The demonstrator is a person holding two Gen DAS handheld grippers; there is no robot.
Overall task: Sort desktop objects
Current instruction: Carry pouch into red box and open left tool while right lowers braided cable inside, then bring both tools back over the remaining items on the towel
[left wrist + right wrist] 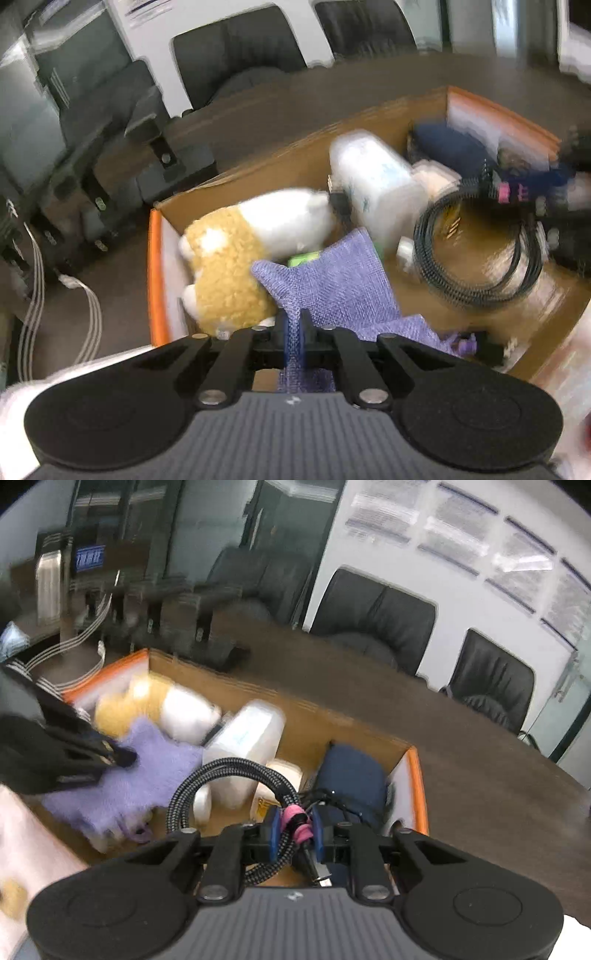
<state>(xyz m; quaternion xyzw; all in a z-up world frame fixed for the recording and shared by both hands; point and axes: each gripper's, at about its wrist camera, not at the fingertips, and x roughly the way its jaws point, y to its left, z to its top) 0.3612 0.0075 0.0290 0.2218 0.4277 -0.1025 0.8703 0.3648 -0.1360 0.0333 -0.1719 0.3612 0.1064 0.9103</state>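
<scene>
crowded box (162, 266), bare floor beneath cable (480, 236)

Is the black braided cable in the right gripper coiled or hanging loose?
Coiled. The black braided cable forms a loop bound by a pink tie, where the right gripper clamps it above the cardboard box.

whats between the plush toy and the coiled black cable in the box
In the left wrist view, a white plastic container lies between the plush toy and the coiled cable, with the purple cloth hanging in front.
</scene>
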